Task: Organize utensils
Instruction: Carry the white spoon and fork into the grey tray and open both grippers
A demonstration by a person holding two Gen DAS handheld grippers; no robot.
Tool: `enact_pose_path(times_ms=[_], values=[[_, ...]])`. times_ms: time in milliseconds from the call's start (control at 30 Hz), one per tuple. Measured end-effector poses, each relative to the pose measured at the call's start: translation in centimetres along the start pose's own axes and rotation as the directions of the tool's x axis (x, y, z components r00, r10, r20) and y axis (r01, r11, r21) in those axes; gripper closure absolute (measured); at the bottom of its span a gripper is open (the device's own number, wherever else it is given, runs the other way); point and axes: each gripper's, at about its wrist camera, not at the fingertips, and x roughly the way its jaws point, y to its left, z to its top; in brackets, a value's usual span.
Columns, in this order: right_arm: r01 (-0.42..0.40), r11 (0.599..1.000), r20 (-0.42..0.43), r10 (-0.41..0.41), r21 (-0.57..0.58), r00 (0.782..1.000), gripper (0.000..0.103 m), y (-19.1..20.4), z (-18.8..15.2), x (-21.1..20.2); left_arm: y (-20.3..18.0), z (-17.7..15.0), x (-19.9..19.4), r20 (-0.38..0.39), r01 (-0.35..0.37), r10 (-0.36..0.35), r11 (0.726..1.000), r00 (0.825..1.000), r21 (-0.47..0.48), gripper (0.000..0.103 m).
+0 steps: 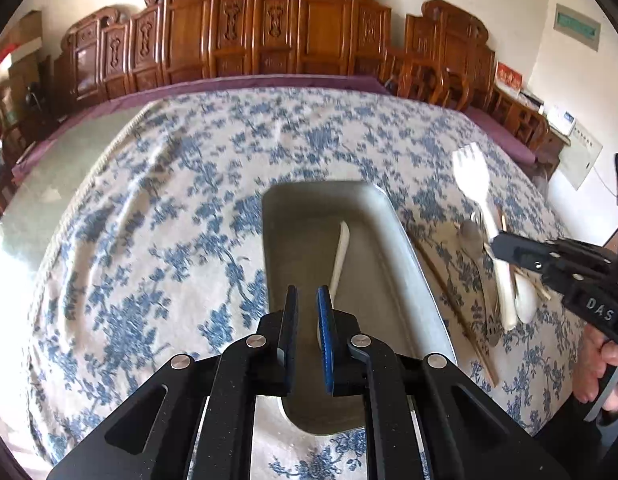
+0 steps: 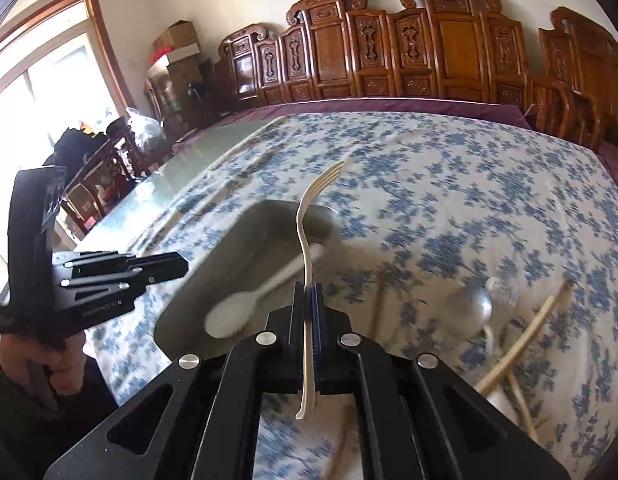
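**White fork clamped on the right, spoon lying in the tray**

Your right gripper (image 2: 312, 304) has its jaws clamped on the white plastic fork (image 2: 305, 240), which stands up with its tines leaning over the metal tray (image 2: 213, 256). Your left gripper (image 1: 307, 300) holds nothing; its jaws stand a narrow gap apart above the tray's near end. In the tray lies a white plastic spoon (image 2: 245, 304), handle towards the tray's far end. The tray rests on the blue-flowered cloth (image 1: 169, 200) covering the desk. Just right of the tray, on the cloth, lies the remaining pile: a metal spoon (image 2: 471, 306), wooden chopsticks (image 2: 521, 344) and other pieces too blurred to tell apart. Beyond the tray, past the cloth's far edge, carved wooden chairs (image 1: 237, 36) line the wall.
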Motion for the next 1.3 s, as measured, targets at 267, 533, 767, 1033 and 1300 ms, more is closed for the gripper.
enact_pose_path(times_ms=[267,533,767,1033,1300], values=[[-0.02,1.0,-0.057,0.019,-0.021,0.998,0.099,3.9,1.1,5.0,1.9,-0.2,-1.0,0.036,-0.03,0.03,1.0,0.999,0.0,0.094],[0.003,1.0,-0.117,-0.005,-0.018,0.993,0.098,5.0,0.6,8.7,3.7,-0.4,-1.4,0.044,-0.029,0.03,0.999,0.999,-0.032,0.094],[0.005,1.0,-0.12,-0.007,-0.017,0.993,0.098,5.2,0.8,9.2,3.9,-0.3,-1.7,0.052,-0.031,0.033,0.999,0.998,-0.039,0.094],[-0.014,1.0,-0.104,0.011,-0.022,0.994,0.097,5.3,1.1,8.9,3.9,-0.3,-1.8,0.053,-0.035,0.037,0.999,0.998,-0.039,0.094],[0.037,0.999,-0.033,-0.038,-0.029,0.999,0.097,3.0,0.2,3.3,2.0,-0.1,-2.0,0.066,-0.008,0.01,1.0,0.998,-0.023,0.094]])
